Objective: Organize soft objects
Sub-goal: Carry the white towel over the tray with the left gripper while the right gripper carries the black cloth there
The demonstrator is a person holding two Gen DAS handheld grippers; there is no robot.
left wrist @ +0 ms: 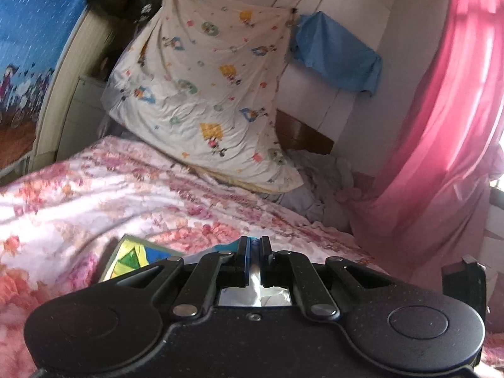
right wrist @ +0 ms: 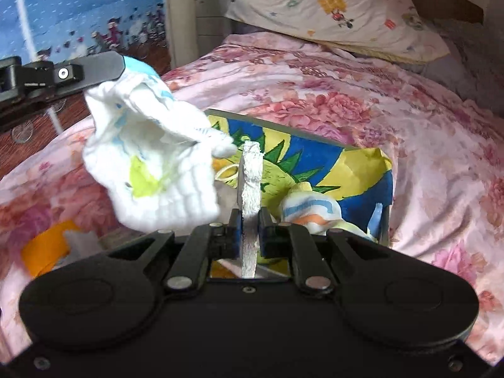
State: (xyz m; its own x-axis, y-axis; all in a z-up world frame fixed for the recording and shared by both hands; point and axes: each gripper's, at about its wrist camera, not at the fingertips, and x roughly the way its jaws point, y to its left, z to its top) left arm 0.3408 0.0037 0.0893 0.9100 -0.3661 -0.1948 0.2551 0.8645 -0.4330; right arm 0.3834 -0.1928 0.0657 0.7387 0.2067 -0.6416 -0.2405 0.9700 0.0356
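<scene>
We grip white sock [right wrist: 151,170] both ends: left gripper [right wrist: 121,66], right gripper [right wrist: 250,217] closed on fabric. Keep taut, lower into colorful box [right wrist: 362,170] on floral bedspread [right wrist: 315,88].

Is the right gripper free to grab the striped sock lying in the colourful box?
Probably not yet: the right gripper is shut on the white sock, though the striped sock lies uncovered beyond its fingertips.

A box [right wrist: 315,157] sits on the bedspread [right wrist: 409,145] just ahead of my right tongs [right wrist: 250,220]; the pillow [right wrist: 330,9] lies far beyond it.
</scene>
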